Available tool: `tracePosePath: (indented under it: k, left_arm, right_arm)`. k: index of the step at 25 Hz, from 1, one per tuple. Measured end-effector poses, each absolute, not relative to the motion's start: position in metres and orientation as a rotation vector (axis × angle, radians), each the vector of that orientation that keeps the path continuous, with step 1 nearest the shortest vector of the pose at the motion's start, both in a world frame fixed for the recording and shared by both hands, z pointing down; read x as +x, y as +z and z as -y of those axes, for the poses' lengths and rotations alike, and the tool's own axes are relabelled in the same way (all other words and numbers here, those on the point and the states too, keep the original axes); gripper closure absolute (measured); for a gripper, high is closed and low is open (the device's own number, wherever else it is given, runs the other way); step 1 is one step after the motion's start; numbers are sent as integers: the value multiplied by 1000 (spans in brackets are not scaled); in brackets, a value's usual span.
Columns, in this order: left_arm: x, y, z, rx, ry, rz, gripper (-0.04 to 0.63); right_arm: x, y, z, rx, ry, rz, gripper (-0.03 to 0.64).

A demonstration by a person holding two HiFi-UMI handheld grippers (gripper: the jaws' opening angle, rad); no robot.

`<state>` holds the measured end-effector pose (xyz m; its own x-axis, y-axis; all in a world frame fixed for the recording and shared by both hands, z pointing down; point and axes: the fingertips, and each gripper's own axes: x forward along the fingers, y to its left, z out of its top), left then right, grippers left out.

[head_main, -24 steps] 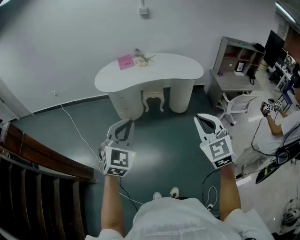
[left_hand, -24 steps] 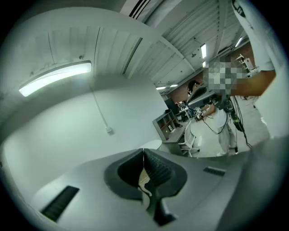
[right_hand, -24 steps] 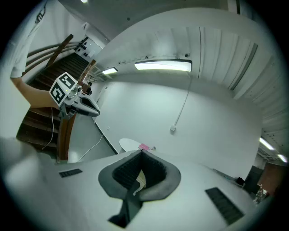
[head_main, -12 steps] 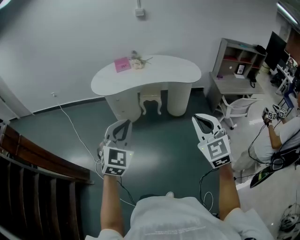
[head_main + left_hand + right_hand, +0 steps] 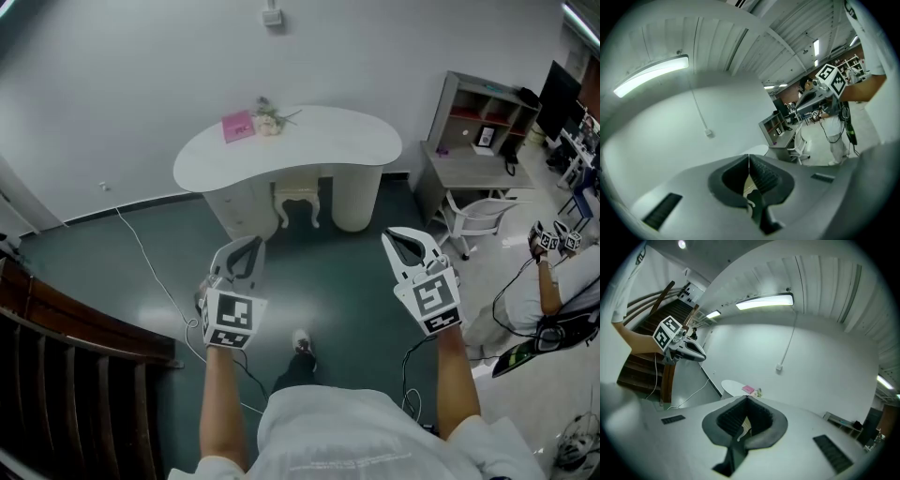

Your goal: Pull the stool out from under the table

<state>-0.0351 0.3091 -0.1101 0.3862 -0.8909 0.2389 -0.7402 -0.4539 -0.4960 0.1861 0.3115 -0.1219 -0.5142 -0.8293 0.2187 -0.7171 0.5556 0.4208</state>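
A small white stool (image 5: 296, 197) with curved legs stands tucked under the white kidney-shaped table (image 5: 309, 145) against the far wall. Both grippers hang in the air well short of it, over the dark green floor. My left gripper (image 5: 247, 247) is shut and holds nothing; its closed jaws (image 5: 749, 159) point toward the wall above the table. My right gripper (image 5: 404, 235) is also shut and empty, level with the left one and pointing the same way. In the right gripper view, beyond the closed jaws (image 5: 747, 400), the table (image 5: 733, 386) shows; the stool is hidden there.
A pink book (image 5: 237, 126) and a small bunch of flowers (image 5: 269, 119) lie on the table. A grey shelf desk (image 5: 473, 159) and a white chair (image 5: 480, 212) stand to the right. A wooden stair railing (image 5: 75, 328) runs at the left. A white cable (image 5: 150, 255) trails across the floor. Another person (image 5: 553, 281) stands at the far right.
The person has stepped forward: a foot now shows on the floor between the arms, and the table has drifted slightly left in the view. Both grippers stay shut in the same pose.
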Motion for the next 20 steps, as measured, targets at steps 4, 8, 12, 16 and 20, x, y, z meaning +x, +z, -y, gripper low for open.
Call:
tracePosePath:
  k: [4, 8, 12, 16, 20]
  left_arm:
    - [-31, -100, -271, -2351, -701, -1403, 578]
    - [-39, -91, -217, -2365, -683, -1407, 577]
    - [-43, -84, -155, -2388, -696, -1397, 578]
    - [-49, -80, -90, -2414, -706, -1376, 578]
    - [-61, -65, -30, -2439, -723, -1372, 578]
  right_arm:
    - [190, -111, -275, 1260, -355, 2400, 601]
    - [180, -102, -228, 1245, -367, 2381, 601]
    - [174, -103, -169, 1250, -365, 2361, 601]
    - [167, -104, -103, 1283, -347, 2351, 601]
    - [156, -94, -44, 1301, -344, 2328, 601]
